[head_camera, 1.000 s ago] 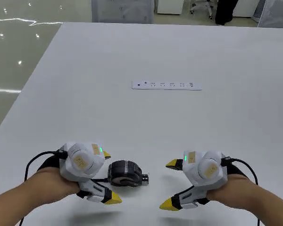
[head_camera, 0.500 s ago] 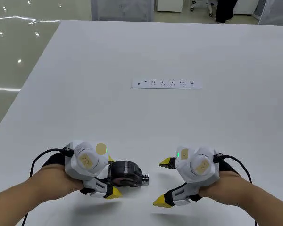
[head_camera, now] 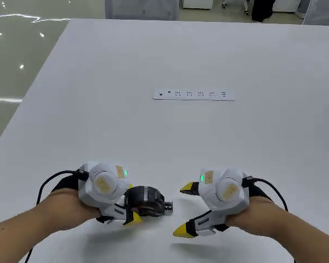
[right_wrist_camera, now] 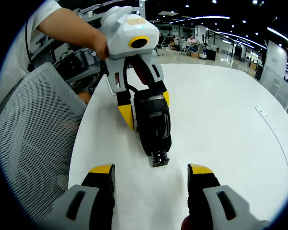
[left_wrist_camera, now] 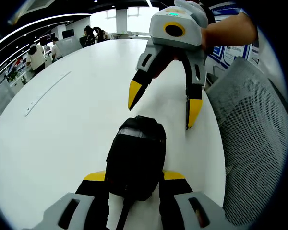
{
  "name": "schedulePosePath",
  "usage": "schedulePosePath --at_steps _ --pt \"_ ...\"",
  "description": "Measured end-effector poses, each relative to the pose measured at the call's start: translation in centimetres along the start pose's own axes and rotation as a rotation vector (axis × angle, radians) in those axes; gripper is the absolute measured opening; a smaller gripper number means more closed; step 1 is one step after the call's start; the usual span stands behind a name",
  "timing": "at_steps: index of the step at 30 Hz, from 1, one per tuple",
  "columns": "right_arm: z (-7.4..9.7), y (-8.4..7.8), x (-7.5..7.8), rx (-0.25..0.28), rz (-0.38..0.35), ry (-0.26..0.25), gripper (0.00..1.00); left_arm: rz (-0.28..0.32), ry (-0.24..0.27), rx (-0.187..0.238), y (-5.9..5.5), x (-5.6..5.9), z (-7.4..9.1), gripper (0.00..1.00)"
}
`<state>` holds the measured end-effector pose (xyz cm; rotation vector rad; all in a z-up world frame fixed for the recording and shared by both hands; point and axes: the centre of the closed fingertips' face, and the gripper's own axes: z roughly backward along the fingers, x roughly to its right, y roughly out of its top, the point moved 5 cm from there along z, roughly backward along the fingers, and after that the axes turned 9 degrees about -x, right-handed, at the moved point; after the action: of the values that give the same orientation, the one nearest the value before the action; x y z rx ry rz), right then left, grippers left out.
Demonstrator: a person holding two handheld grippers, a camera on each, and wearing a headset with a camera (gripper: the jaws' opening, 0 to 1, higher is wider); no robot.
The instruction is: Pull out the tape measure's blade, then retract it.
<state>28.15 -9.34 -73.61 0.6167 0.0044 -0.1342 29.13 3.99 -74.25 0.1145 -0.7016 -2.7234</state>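
A black tape measure (head_camera: 147, 200) lies on the white table (head_camera: 153, 55) near its front edge, with its blade end (right_wrist_camera: 159, 158) pointing right and no blade pulled out. My left gripper (head_camera: 130, 204) is shut on its body, a yellow-tipped jaw on either side (left_wrist_camera: 134, 176). My right gripper (head_camera: 183, 209) stands open just to the right of the blade end, facing it. In the right gripper view its jaws (right_wrist_camera: 151, 168) flank the tape measure's tip (right_wrist_camera: 153, 124) without touching. The left gripper view shows the right gripper (left_wrist_camera: 163, 104) spread wide beyond the tape measure (left_wrist_camera: 137, 153).
A white power strip (head_camera: 193, 95) lies flat mid-table, well beyond the grippers. A grey mesh chair (right_wrist_camera: 33, 134) stands at the near table edge behind the person. Polished floor lies past the table's left edge (head_camera: 22, 82).
The left gripper moved right and closed its jaws onto the tape measure. The right gripper shifted left toward the blade end, still open.
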Motion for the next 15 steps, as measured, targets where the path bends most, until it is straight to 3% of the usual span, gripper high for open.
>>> schedulePosePath --at_steps 8,15 --pt "-0.6 0.1 0.4 -0.001 -0.007 0.002 0.52 -0.005 0.000 0.003 0.0 -0.2 0.0 0.33" --pt "-1.1 0.2 0.6 0.012 -0.002 0.010 0.40 -0.010 -0.009 0.000 0.0 -0.2 0.0 0.32"
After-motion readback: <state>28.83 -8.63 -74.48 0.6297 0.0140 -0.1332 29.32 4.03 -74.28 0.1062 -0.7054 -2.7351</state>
